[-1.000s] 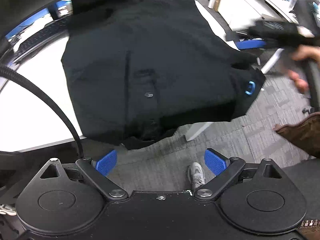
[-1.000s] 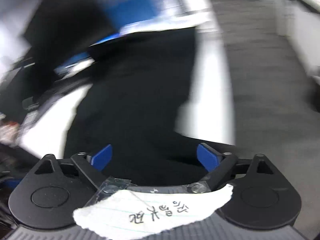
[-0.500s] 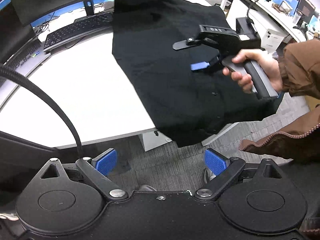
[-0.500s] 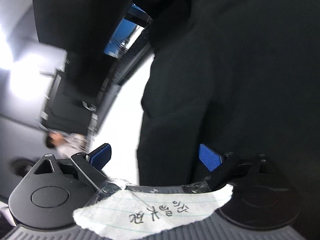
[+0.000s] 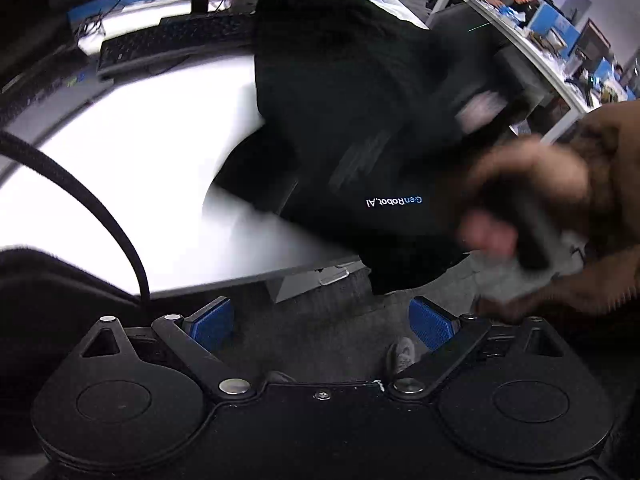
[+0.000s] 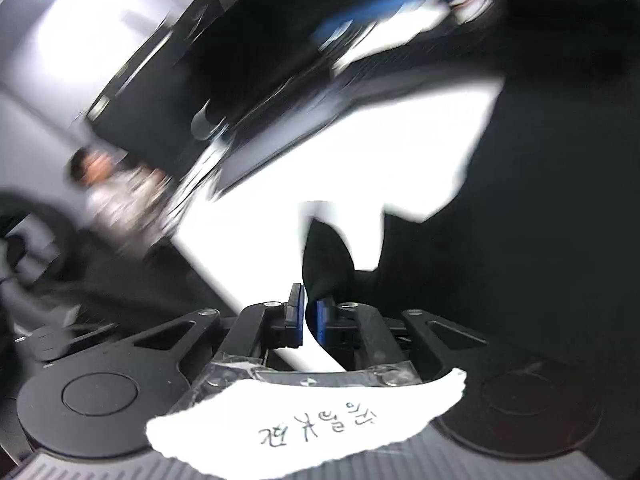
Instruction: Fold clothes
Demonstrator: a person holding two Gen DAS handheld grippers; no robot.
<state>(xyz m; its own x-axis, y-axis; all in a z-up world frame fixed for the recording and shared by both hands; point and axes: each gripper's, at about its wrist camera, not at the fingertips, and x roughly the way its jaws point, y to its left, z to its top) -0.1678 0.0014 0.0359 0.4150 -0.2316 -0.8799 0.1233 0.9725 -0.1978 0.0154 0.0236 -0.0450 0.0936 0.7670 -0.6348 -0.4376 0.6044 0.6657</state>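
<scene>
my right gripper (image 6: 307, 314) just clamped the black cotton shirt (image 5: 360, 120)'s thin edge; left gripper (image 5: 320, 320) gapes empty; fabric could slip out mid-fold.

— Plain black fabric shirt (image 5: 360, 92), white and blue lettering on the chest; glossy white table (image 5: 132, 184) beneath.
— Black left tool (image 5: 320, 322) with blue pads; same blue pads on the black right tool (image 6: 306, 314).
— Brown sleeve (image 5: 608, 200), grey carpet floor (image 5: 320, 320), black keyboard (image 5: 168, 42).
</scene>
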